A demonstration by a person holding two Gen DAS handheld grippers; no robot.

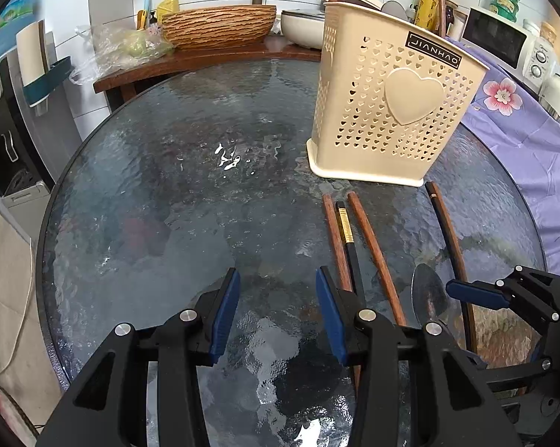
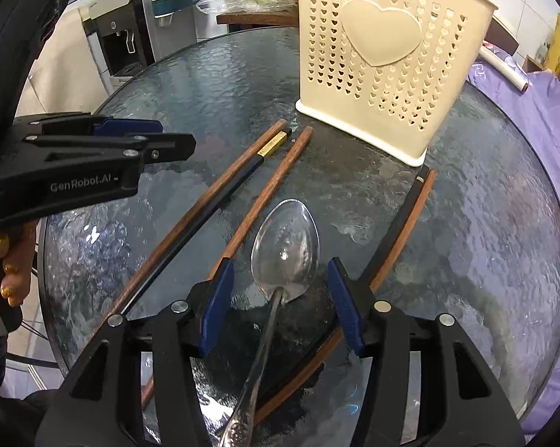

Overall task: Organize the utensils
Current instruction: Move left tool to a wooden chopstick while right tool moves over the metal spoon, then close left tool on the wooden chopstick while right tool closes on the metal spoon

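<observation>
Lower ends of the utensils cut off behind the tool bodies in both wrist views; contents of the cream holder (image 1: 395, 111) hidden by its perforated wall, only dark sticks poking above the rim. Hard to say how many sticks in all, as some lie pressed together. Round glass desk (image 1: 168, 205) rippled, reflections blurring whatever sits beneath.

From the left: left tool (image 1: 278, 311) spread wide, blue pads apart, nothing between them, hovering over bare glass; contact with the desk not clear. Just right of it, a brown chopstick (image 1: 337, 238) and a black chopstick with a gold band (image 1: 345, 225) side by side and touching, then a second brown chopstick (image 1: 373, 249) slightly apart. Next, the metal spoon (image 2: 285, 253), bowl up and pointing toward the holder, handle running back between the pads of the right tool (image 2: 280, 303). Right tool also spread, pads either side of the spoon's neck without touching it. Farther right, a black-and-brown pair of chopsticks (image 2: 402, 223) close together, passing under the right pad. Holder upright on the desk beyond all utensil tips, heart panel facing the cameras. Purple floral cloth (image 1: 522, 130) at the far right edge.
</observation>
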